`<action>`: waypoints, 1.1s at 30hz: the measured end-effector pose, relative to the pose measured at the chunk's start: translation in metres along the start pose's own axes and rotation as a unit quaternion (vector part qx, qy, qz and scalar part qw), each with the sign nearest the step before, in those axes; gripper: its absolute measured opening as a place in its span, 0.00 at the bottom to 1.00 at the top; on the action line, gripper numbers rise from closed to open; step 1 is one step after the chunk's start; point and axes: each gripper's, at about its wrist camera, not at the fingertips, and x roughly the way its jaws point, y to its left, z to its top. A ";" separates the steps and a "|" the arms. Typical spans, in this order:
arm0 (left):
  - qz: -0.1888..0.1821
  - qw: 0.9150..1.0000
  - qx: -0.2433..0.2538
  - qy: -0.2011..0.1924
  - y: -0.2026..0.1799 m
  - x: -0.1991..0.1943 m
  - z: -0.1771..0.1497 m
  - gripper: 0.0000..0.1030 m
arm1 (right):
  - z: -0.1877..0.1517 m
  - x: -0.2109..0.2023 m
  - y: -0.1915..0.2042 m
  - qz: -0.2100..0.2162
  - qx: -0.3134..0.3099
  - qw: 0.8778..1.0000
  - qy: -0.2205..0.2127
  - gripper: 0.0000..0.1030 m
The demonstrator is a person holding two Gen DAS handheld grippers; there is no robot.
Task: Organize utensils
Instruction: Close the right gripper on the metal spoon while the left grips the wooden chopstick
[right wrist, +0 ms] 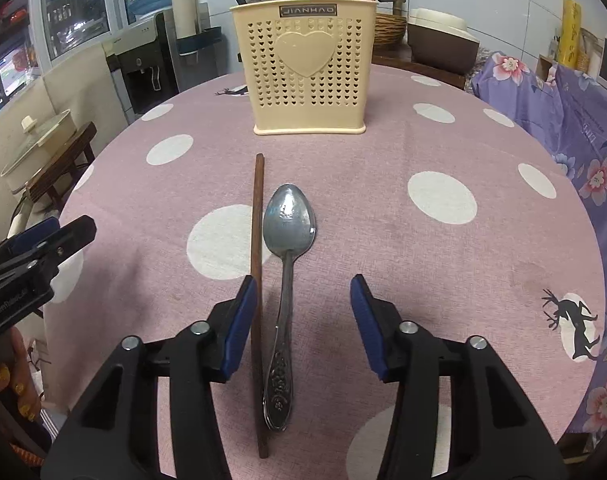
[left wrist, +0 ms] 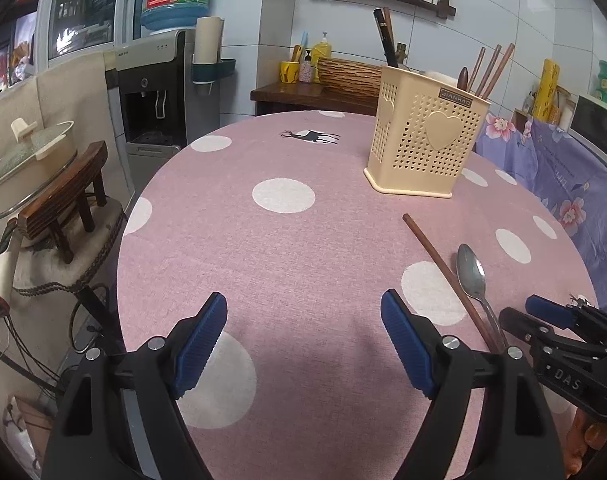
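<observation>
I am lowering my right tool (right wrist: 303,320), half open and holding nothing, astride the spoon (right wrist: 285,280) lying before the holder (right wrist: 307,68); the chopstick (right wrist: 258,280) perhaps touches one pad, so I am centring first.

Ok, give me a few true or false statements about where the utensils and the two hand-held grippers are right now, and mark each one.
1. The metal spoon lies on the tablecloth beside a wooden chopstick. True.
2. The right hand-held gripper is clamped on the spoon. False: its pads stand apart on either side of the spoon handle and chopstick, not pressing them.
3. The cream utensil holder stands upright with utensils already in it. True.
4. The left hand-held gripper holds a chopstick. False: it is open with only tablecloth between its pads.
5. The spoon's bowl points away from the holder. False: it points toward it.
</observation>
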 end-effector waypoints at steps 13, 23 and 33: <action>-0.014 1.000 0.008 0.010 -0.010 0.004 -0.004 0.76 | 0.001 0.016 0.008 -0.020 -0.024 0.999 0.025 0.16; -0.020 1.000 0.012 0.018 -0.017 0.007 -0.005 0.76 | -0.004 0.006 -0.038 -0.051 0.009 0.998 0.020 0.07; -0.066 0.996 0.034 0.043 -0.056 0.022 0.002 0.76 | -0.013 -0.004 -0.066 -0.023 0.054 0.998 0.001 0.51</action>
